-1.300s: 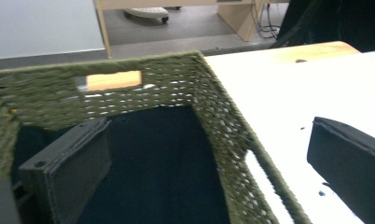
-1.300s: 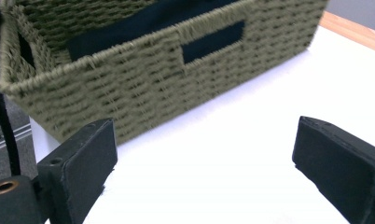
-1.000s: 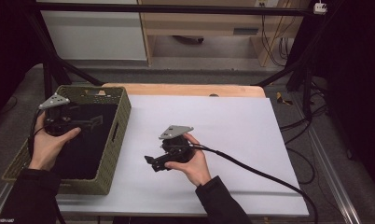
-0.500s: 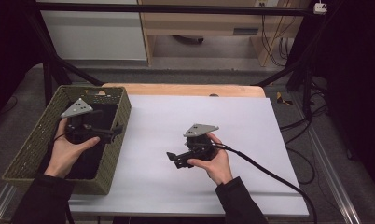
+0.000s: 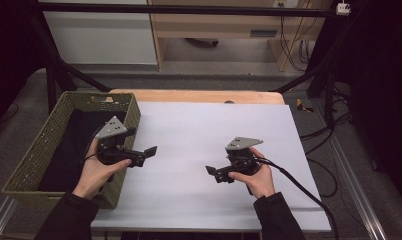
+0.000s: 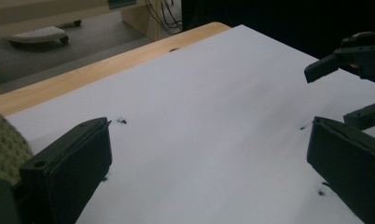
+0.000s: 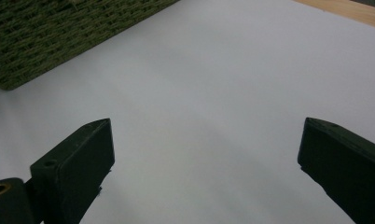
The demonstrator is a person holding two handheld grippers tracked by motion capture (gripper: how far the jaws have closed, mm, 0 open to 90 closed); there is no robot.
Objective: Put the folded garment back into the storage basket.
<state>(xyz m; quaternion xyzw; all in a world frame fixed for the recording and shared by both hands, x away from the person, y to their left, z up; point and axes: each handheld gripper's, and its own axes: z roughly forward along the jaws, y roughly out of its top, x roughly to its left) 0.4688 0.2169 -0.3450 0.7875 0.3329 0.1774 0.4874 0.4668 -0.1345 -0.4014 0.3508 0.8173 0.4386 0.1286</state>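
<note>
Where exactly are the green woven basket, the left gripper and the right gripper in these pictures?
green woven basket (image 5: pixel 43 134): high view, on its left woven wall.
left gripper (image 5: pixel 150 150): high view, midway between its open jaw tips, over the white sheet.
right gripper (image 5: pixel 213 173): high view, midway between its open jaw tips.

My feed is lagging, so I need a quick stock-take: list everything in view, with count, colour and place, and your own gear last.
Woven basket: one, olive green with a dark inside, at the table's left edge.
White sheet: one, white, covering most of the tabletop.
Table: one, light wood, its far edge showing beyond the sheet.
Small dark marks: a few, black, on the sheet near the left gripper.
Left gripper: one, black with a grey plate, jaws apart, at the basket's right rim, over the sheet.
Right gripper: one, black with a grey plate, jaws apart, low over the sheet at centre right.
Cable: one, black, trailing from the right gripper toward the near right.
</note>
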